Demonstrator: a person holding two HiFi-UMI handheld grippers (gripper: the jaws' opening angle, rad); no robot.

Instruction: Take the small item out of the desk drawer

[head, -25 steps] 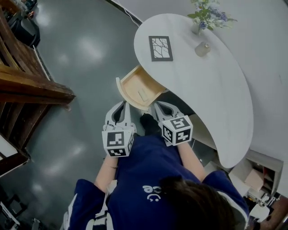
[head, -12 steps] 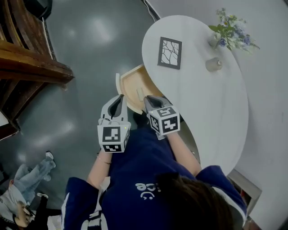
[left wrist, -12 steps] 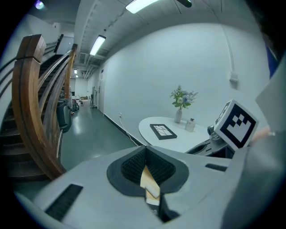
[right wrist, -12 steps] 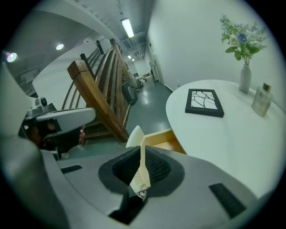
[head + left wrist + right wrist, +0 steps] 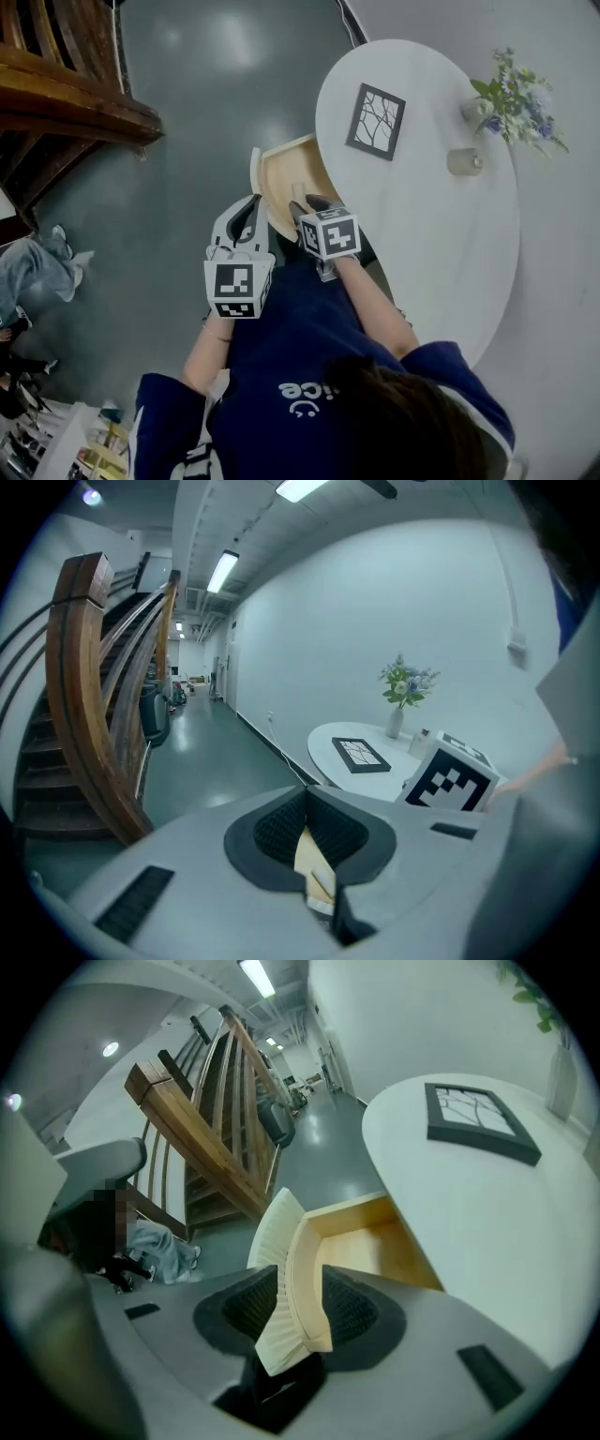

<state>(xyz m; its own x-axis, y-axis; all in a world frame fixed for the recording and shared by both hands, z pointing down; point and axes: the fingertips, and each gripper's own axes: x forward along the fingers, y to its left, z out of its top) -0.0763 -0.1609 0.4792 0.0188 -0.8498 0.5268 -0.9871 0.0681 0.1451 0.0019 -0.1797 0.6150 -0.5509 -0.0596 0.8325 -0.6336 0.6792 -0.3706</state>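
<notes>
The wooden drawer (image 5: 279, 173) stands pulled out from the left side of the white oval desk (image 5: 422, 216). A small pale item (image 5: 297, 191) lies on its floor, partly hidden by my right gripper (image 5: 306, 208), which hovers over the drawer's near end. In the right gripper view the jaws of the right gripper (image 5: 302, 1314) are opening. The drawer's curved ribbed front (image 5: 281, 1269) shows between them, with no pad pressing on it. My left gripper (image 5: 251, 204) hangs just left of the drawer, its tips together and nothing held; it appears again in its own view (image 5: 305, 834).
On the desk are a framed picture (image 5: 375, 122), a small jar (image 5: 463, 161) and a vase of flowers (image 5: 514, 94). A wooden staircase (image 5: 66, 94) rises at the left, and a person's legs (image 5: 28, 267) rest on the grey floor beyond it.
My right gripper has moved forward from beside the drawer to above it. The left gripper has kept its place next to the drawer front.
</notes>
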